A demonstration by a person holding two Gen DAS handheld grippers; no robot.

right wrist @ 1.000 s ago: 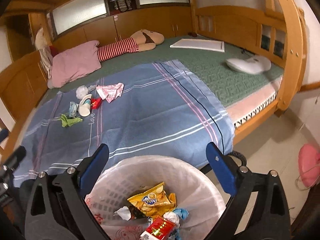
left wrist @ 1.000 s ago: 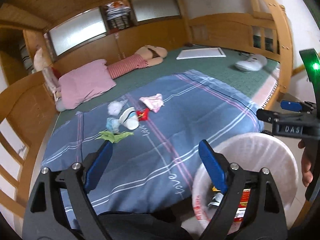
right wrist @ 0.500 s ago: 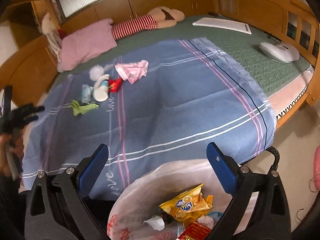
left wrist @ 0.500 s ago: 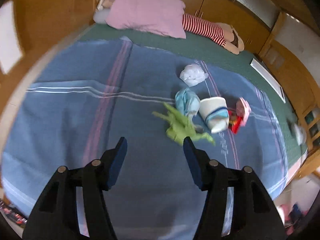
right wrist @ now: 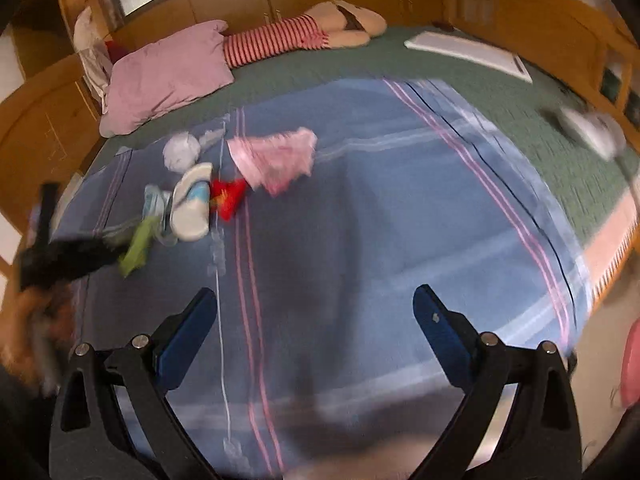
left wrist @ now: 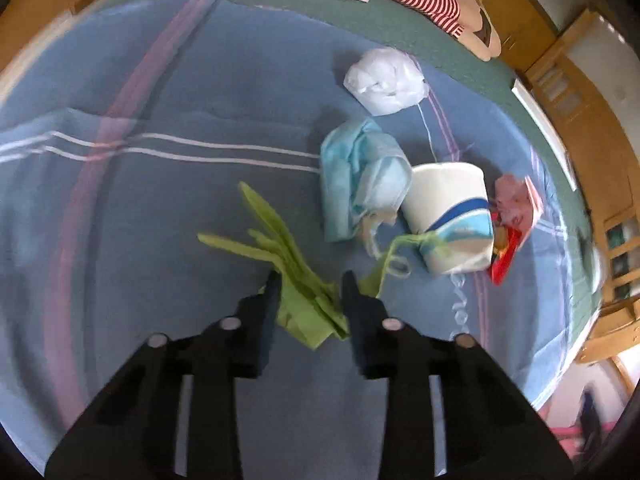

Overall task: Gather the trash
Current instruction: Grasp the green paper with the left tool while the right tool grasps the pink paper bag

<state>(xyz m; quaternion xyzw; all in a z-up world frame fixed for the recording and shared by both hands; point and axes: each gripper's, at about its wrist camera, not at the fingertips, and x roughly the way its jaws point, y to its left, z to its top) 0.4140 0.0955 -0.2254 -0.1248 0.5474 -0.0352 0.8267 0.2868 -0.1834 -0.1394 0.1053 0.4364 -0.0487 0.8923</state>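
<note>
Left gripper (left wrist: 310,284) fingers have just been closing and now pinch the green wrapper (left wrist: 298,288) on the blue blanket (left wrist: 160,208), beside the paper cup (left wrist: 452,216). Right gripper (right wrist: 316,316) fingers spread, empty. Recommend: confirm bite, lift straight, avoid snagging the blanket.

Motion blur smears the left hand-held gripper (right wrist: 116,258) and the white object (right wrist: 592,130) at the bed's edge.

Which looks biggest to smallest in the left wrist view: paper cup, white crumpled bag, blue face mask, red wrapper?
1. Paper cup and blue face mask: alike, too close to rank.
2. White crumpled bag, though farther away.
3. Red wrapper, partly hidden behind the cup.
</note>
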